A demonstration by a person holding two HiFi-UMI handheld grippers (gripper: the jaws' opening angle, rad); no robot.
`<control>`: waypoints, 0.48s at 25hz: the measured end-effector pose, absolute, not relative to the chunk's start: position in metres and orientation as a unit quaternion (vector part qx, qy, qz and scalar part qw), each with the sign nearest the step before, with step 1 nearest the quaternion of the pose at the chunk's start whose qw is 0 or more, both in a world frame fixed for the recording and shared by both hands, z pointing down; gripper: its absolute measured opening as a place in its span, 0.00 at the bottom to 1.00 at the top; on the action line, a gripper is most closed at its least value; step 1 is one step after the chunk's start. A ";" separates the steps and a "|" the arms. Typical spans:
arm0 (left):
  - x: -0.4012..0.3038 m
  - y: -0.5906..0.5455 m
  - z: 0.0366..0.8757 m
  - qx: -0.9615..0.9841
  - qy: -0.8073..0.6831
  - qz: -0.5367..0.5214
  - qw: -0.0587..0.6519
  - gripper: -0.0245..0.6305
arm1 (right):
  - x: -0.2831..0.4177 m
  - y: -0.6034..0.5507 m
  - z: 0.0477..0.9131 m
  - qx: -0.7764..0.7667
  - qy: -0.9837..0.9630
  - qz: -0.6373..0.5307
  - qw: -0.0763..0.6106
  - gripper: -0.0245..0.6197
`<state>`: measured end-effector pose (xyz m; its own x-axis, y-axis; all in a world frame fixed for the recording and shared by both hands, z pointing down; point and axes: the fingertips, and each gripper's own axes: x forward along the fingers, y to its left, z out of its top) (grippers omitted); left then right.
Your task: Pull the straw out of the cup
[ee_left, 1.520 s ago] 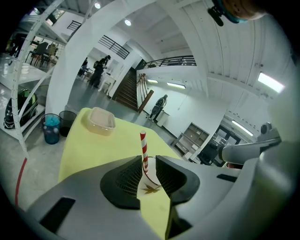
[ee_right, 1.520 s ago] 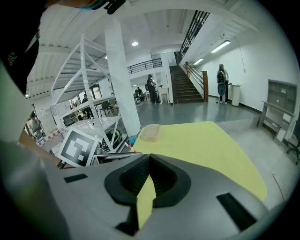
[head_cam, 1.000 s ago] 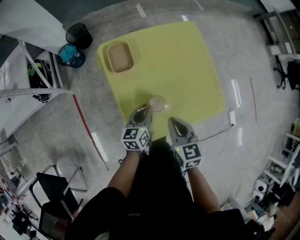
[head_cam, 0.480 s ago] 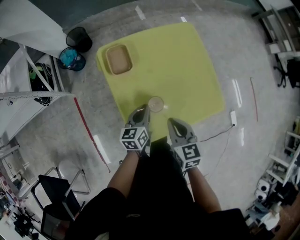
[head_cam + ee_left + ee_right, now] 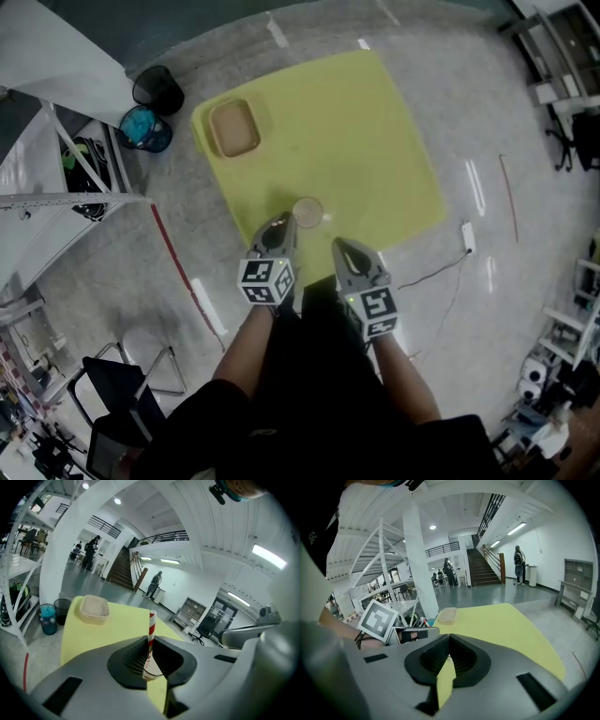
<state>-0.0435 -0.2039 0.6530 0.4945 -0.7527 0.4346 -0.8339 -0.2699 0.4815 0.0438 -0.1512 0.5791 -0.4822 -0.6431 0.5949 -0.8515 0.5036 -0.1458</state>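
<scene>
The pull has not started, as far as these views show: the red-and-white striped straw [image 5: 151,625] is upright in the paper cup [image 5: 307,212], which sits low on the yellow table [image 5: 375,122], a little left of centre in the head view. The left gripper [image 5: 149,640] has its jaws together and clamped on nothing. In the left gripper view the straw rises right behind their meeting tips, and the cup's rim shows through the hollow between them. In the head view that gripper's nose lies just below and left of the cup, near it but seemingly not touching. The right gripper [image 5: 449,638] also has its jaws together and empty, and it is held lower right of the cup, off the table's near edge. What is left, I judge, is all of it: part the jaws, bring them round the straw, close on it and lift it clear, perhaps steadying the cup with the other tool. By count there is one cup, one straw, two grippers and one table. There is also one shallow tan container [image 5: 233,128] at the table's upper left corner, and two bins on the floor at the frame's upper left, one black [image 5: 157,89] and one blue [image 5: 145,127].
</scene>
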 end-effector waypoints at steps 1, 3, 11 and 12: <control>-0.042 -0.203 0.651 0.797 -0.498 0.067 0.335 0.13 | 0.044 -0.151 0.578 0.448 -0.833 0.218 0.239 0.06; -0.041 -0.201 0.648 0.801 -0.496 0.082 0.326 0.13 | 0.045 -0.150 0.575 0.448 -0.834 0.221 0.236 0.06; -0.040 -0.202 0.627 0.806 -0.495 0.101 0.309 0.13 | 0.050 -0.151 0.563 0.455 -0.835 0.210 0.227 0.06; -0.040 -0.202 0.623 0.807 -0.494 0.103 0.306 0.13 | 0.050 -0.152 0.561 0.456 -0.835 0.210 0.225 0.06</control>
